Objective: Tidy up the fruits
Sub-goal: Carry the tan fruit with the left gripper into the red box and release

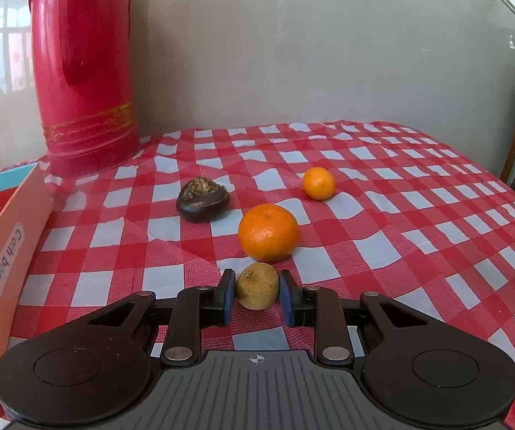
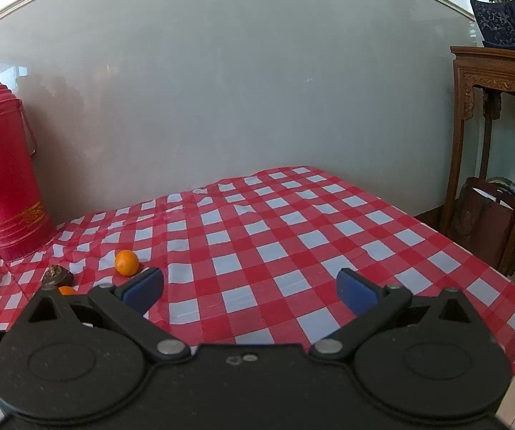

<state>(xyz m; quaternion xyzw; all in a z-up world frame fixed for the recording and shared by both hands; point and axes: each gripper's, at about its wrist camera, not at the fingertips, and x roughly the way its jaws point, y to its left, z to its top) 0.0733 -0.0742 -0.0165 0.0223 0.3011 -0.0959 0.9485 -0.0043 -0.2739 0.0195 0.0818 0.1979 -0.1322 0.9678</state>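
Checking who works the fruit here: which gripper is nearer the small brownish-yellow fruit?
Left. The left gripper has the brownish-yellow fruit between its pads. The right gripper is open over bare checked cloth, off to the fruit's right.

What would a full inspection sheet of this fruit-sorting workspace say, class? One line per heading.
Surface: red-and-white checked tablecloth, wrinkled near the wall.
Job's things: yellow-brown fruit; large orange just beyond it; small orange farther off; dark brown fruit to the left.
Clutter: red thermos; orange cash book.
Grippers: left gripper shut on the yellow-brown fruit; right gripper open, empty.
Cables: nothing seen.
Surroundings: grey wall; carved wooden stand with blue plant pot.
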